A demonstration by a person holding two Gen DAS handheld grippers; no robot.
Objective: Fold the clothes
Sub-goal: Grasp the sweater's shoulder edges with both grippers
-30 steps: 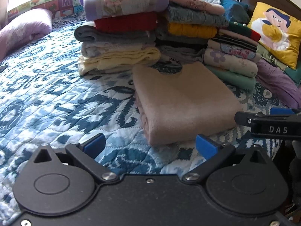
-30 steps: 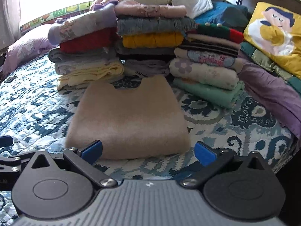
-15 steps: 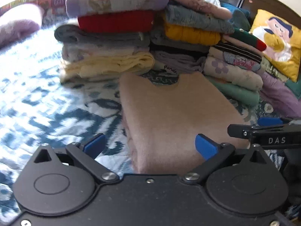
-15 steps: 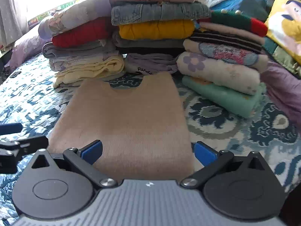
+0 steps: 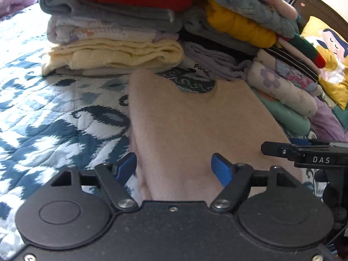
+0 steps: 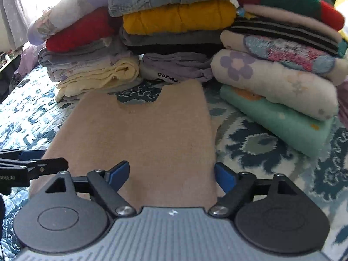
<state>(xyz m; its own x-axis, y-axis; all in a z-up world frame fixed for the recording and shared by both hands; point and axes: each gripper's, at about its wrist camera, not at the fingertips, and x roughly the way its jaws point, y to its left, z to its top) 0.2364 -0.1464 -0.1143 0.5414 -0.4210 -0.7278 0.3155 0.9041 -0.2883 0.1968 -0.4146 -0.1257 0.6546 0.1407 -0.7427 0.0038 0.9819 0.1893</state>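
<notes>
- Sweater (image 6: 148,139), beige and already folded, lies on the bed (image 5: 54,119); stacks of folded clothes (image 6: 174,21) sit at 12 o'clock.
- Left gripper (image 5: 174,169) and right gripper (image 6: 171,174): fingers spread, empty, straddling its near edge.
- Soft, light, floppy knit; probably best pinched at both near corners.

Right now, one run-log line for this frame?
left gripper open at beige sweater near edge | right gripper open, same | sweater folded flat on quilt

Before you lies the bed (image 6: 271,143) under its blue-and-white patterned quilt; a folded beige sweater (image 6: 152,134) rests flat on it; just behind, you see stacks of folded clothes (image 6: 178,43); a yellow cushion (image 5: 332,65) sits far right.
</notes>
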